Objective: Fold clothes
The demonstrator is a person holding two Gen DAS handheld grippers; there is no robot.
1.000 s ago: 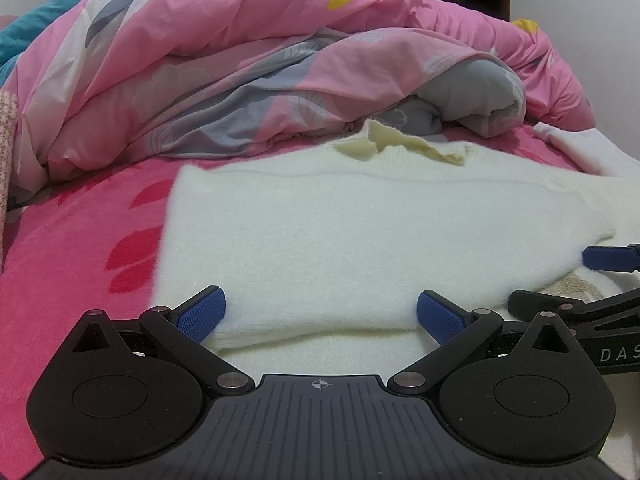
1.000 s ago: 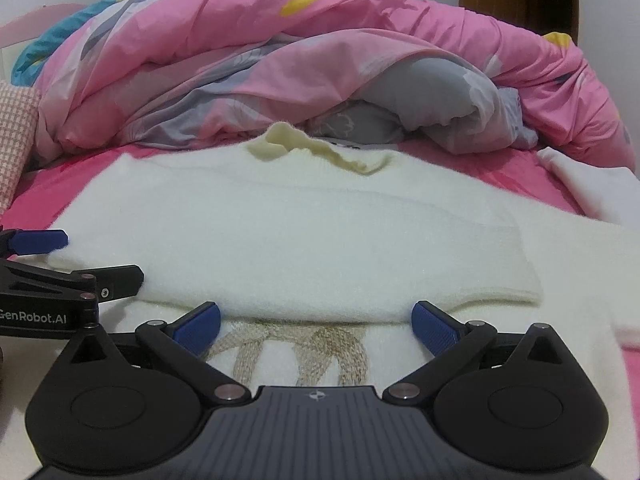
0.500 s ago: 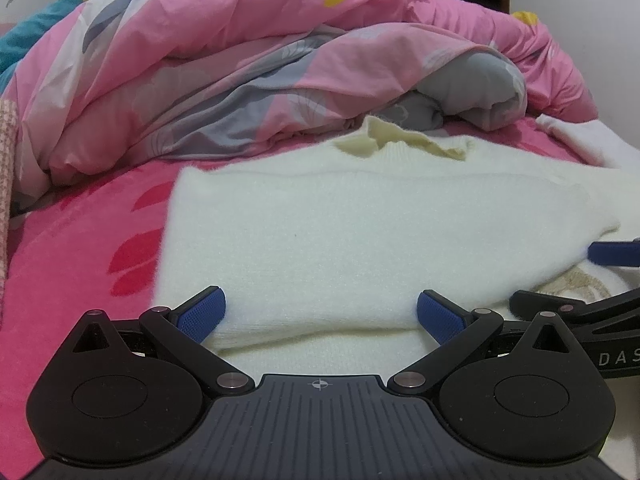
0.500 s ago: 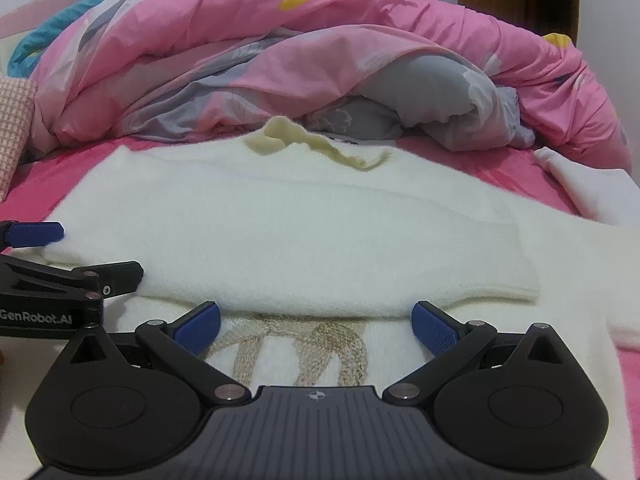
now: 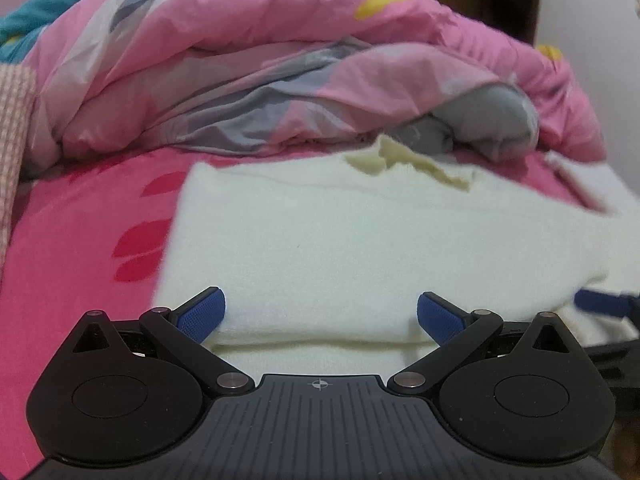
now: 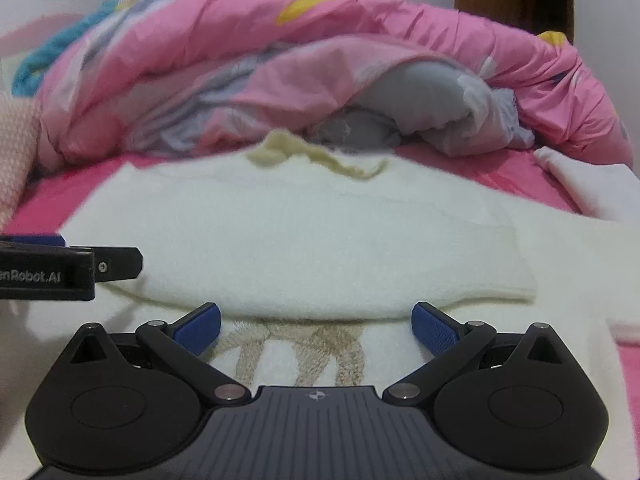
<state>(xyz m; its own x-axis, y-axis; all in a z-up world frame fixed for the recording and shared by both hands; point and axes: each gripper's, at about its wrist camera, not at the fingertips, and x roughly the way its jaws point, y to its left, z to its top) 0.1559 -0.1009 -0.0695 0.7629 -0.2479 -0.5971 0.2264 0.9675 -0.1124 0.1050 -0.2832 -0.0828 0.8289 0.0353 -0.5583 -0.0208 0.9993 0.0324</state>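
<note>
Left wrist view: sweater [image 5: 320,240] flat on bed [image 5: 80,248], sleeves folded across front, near hem unfolded. Left claw [image 5: 320,316] and right claw [image 6: 316,322] spread wide, empty, low over hem; final fold remaining.

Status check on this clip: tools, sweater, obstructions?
Left tool open, right tool open, both empty. Cream sweater partly folded on bed. Pink duvet bunched behind collar, not blocking.

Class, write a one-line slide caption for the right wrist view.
Right gripper, fingers open, over a cream sweater on the bed, pink duvet behind, left gripper alongside.
</note>
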